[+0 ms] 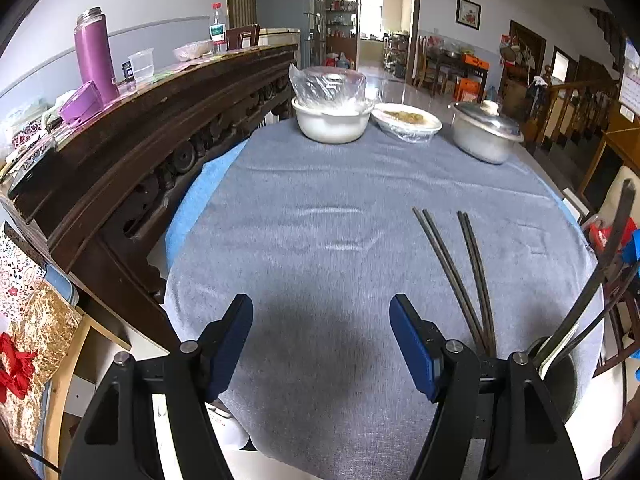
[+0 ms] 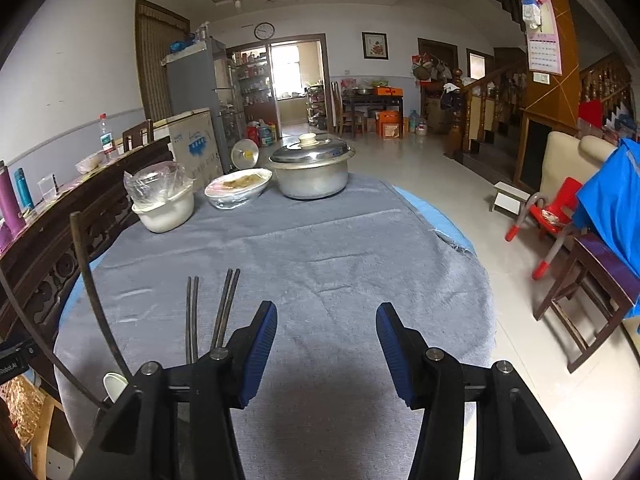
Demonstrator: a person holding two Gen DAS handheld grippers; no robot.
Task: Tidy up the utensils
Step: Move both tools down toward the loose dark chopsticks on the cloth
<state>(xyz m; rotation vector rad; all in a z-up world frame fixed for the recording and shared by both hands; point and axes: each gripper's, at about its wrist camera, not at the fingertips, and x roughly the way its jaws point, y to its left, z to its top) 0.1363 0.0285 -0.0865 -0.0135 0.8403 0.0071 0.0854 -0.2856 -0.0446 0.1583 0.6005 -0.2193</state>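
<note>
Chopsticks [image 1: 460,272] lie in two loose pairs on the grey cloth of the bench [image 1: 320,220], between the two pairs of tongs. At the left, the left tongs [image 1: 321,340] stand spread and empty over bare cloth. Right of the chopsticks, a dark holder [image 1: 560,384] already carries a few utensils. The right tongs [image 2: 326,346], farthest right, are also spread with nothing between them. Judging by this, a pickup is pending: one pair of tongs must reach a chopstick pair, close on it, and carry it to the holder.

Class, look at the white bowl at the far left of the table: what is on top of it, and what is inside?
Crumpled clear plastic wrap covers the white bowl and domes above its rim. The contents cannot be made out: the wrap's glare and the bowl's wall hide them.
</note>
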